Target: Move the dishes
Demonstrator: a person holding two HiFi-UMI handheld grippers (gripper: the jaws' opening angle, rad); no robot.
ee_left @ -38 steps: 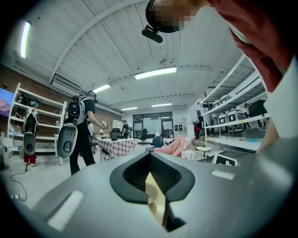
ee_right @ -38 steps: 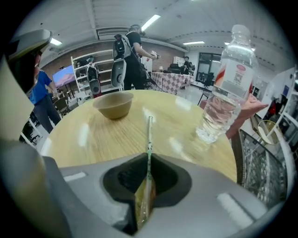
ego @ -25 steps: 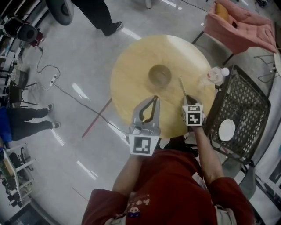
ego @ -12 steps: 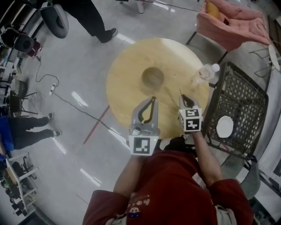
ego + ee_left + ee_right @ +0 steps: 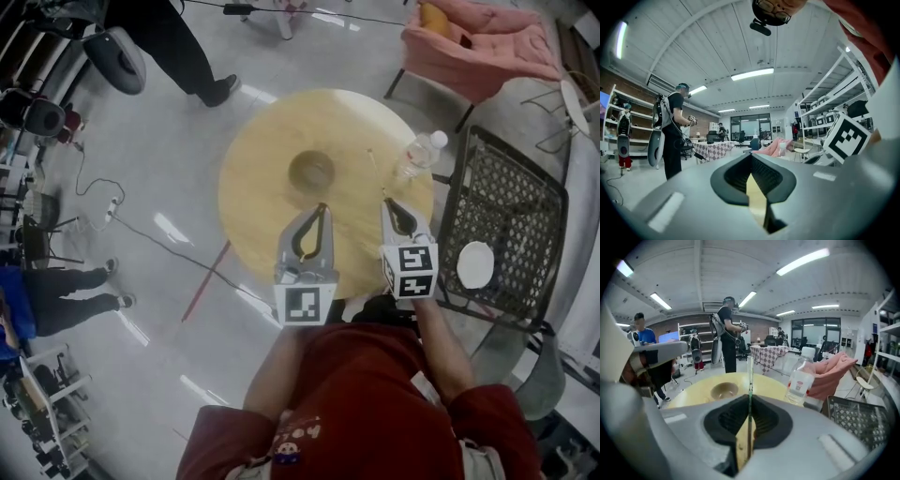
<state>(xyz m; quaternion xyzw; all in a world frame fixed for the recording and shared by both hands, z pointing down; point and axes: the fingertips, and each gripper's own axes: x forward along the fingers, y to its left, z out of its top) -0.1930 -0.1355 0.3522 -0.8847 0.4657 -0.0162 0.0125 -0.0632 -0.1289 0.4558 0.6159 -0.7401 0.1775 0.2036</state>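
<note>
A brown bowl [image 5: 311, 171] sits near the middle of the round wooden table [image 5: 258, 187]; it also shows in the right gripper view [image 5: 724, 390]. My right gripper [image 5: 384, 201] is shut on a thin pale stick [image 5: 375, 169], like a chopstick, held above the table's right side. In the right gripper view the stick [image 5: 750, 376] rises straight up from between the jaws [image 5: 750, 399]. My left gripper [image 5: 322, 206] hovers just on my side of the bowl, shut and empty. Its own view [image 5: 751, 158] looks level across the room.
A clear water bottle [image 5: 417, 153] stands at the table's right edge, close to the stick. Right of the table is a black mesh basket [image 5: 525, 216] holding a white plate [image 5: 474, 263]. A pink cloth lies on a chair [image 5: 469, 37] behind. People stand on the floor to the left.
My right gripper has risen from the table with the stick in it and tilted further down. The left gripper has barely shifted.
</note>
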